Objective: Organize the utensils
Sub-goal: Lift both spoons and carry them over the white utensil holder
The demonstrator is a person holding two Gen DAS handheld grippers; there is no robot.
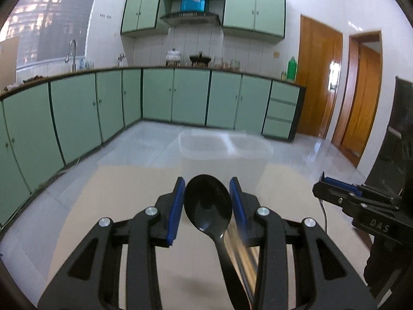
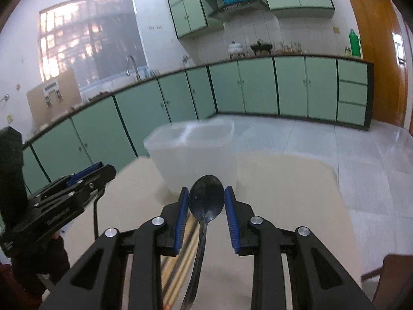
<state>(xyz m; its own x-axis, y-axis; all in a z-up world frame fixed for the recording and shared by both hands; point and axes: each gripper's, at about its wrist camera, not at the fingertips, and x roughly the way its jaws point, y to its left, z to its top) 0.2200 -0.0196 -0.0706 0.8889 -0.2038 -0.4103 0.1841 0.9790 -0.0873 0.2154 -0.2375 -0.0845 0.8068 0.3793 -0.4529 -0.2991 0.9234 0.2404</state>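
Observation:
My left gripper (image 1: 207, 201) is shut on a black plastic spoon (image 1: 208, 204), bowl up between the blue pads, handle running down toward the camera. My right gripper (image 2: 206, 204) is shut on a dark metal spoon (image 2: 206, 201), held the same way. A clear two-compartment plastic container (image 1: 222, 152) stands on the beige table just beyond both grippers; it also shows in the right wrist view (image 2: 193, 144). Each gripper shows in the other's view: the right one (image 1: 361, 201) and the left one (image 2: 64, 193). Wooden chopsticks (image 2: 178, 258) lie on the table below.
The beige table (image 1: 129, 193) ends just behind the container. Beyond it are a tiled floor and green kitchen cabinets (image 1: 180, 95). Wooden doors (image 1: 317, 77) stand at the right. A brown chair corner (image 2: 392, 271) sits at the table's right edge.

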